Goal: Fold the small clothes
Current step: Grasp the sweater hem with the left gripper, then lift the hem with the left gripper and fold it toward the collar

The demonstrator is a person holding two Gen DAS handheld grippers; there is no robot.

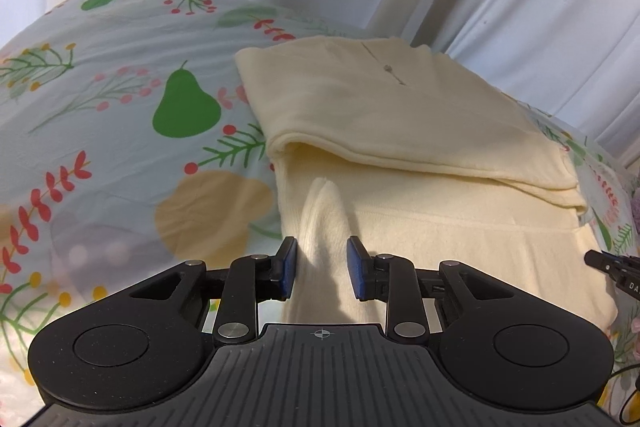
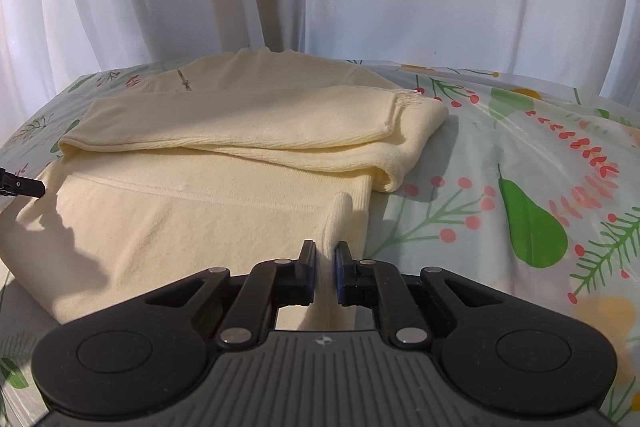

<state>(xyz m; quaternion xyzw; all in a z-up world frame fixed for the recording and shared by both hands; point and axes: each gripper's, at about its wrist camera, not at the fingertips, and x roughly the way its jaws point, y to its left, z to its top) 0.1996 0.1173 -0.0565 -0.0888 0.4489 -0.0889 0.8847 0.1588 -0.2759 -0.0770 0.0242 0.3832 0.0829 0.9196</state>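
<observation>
Cream knitted sweater (image 2: 208, 211), sleeves folded across its chest, flat on the pear-printed bed sheet (image 2: 500, 147). Right tongs (image 2: 325, 269) pinched narrow on a raised pleat at the sweater's near hem; left tongs (image 1: 321, 267) part open around another hem ridge (pads flanking, apparently not pressing). Risk: uneven lift, left corner slipping free, folded sleeves sliding off the sweater.

Right gripper (image 2: 325, 269) pinches a raised ridge of the cream garment (image 2: 200, 211) at six o'clock; fruit-print sheet (image 2: 520, 187) at three.
</observation>
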